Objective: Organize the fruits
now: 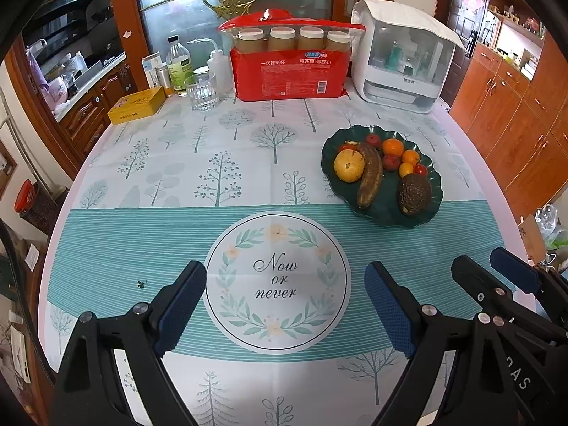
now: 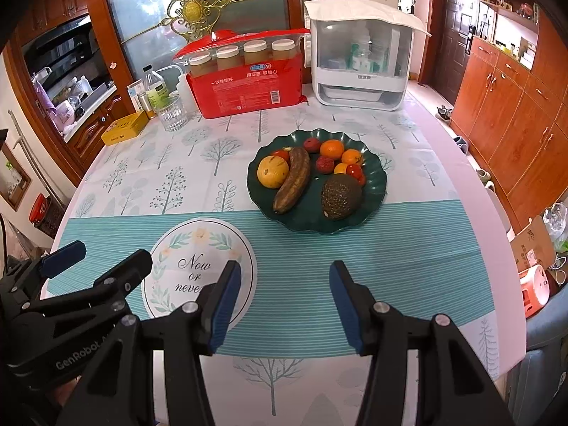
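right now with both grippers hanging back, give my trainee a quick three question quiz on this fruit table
1. True or false: the brown banana lies inside the dark green plate.
2. Which fruit on the plate sits nearest the right gripper? A) avocado B) orange C) red cherry tomato
3. Fill in: both the right gripper and the left gripper are ___ and hold nothing.

Key: 1 true; 2 A, the avocado; 3 open.
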Motion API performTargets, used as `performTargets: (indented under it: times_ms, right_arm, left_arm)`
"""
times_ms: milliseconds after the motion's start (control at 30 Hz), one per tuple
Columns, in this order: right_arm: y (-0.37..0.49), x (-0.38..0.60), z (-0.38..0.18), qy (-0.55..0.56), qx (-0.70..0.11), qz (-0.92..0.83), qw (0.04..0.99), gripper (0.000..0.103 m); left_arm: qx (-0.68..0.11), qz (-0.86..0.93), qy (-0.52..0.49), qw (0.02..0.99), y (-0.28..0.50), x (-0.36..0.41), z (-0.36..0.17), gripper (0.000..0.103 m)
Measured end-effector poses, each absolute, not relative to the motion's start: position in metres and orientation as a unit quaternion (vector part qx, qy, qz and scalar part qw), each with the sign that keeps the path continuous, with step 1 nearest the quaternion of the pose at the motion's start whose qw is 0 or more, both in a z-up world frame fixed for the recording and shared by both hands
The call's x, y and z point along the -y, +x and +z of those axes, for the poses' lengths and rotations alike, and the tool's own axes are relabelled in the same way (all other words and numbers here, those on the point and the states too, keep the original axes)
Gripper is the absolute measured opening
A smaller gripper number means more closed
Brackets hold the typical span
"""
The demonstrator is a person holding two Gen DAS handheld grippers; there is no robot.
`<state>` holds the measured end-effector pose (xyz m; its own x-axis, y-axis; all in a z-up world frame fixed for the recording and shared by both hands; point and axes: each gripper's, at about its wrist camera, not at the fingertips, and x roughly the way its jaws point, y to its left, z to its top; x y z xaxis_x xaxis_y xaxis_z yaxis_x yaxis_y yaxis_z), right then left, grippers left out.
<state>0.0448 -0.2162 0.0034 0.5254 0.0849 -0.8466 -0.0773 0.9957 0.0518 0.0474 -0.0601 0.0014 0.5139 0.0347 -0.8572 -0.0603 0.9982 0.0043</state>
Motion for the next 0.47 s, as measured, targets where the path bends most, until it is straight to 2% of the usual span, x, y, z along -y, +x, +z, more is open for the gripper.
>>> performTargets:
  times_ms: [467]
  right_arm:
    - [0.044,0.227,0.001,0.006,-0.488,0.042,0.872,0.053]
  left_arm:
    - [-0.5,0.024,-0.012,0.866,0.047,0.068,-0.004,0.09]
